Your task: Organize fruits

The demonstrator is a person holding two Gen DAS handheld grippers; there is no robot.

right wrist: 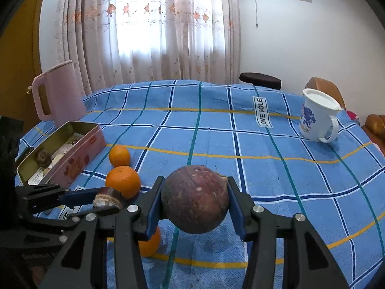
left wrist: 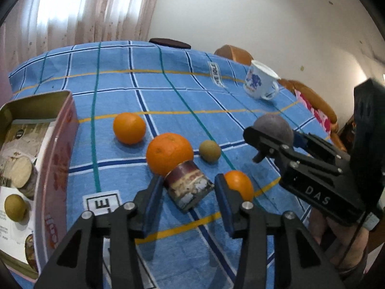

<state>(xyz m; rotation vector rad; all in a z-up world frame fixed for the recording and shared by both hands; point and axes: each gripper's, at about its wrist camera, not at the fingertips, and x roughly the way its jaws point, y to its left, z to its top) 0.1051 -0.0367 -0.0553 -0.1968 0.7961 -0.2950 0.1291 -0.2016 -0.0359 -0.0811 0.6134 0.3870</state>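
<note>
purple-brown round fruit (right wrist: 195,198) clamped in right gripper (right wrist: 195,207); left gripper (left wrist: 190,192) clenched on squat cylindrical log piece (left wrist: 189,187).

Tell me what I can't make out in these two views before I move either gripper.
- Tin box: its near end is cut off by the left wrist frame edge.
- Small orange: partly hidden behind a left gripper finger.
- Cut piece between those fingers: contact is unclear.
- Purple fruit in the right gripper: it hides the cloth beyond.
- Mug: print too small to read.
</note>
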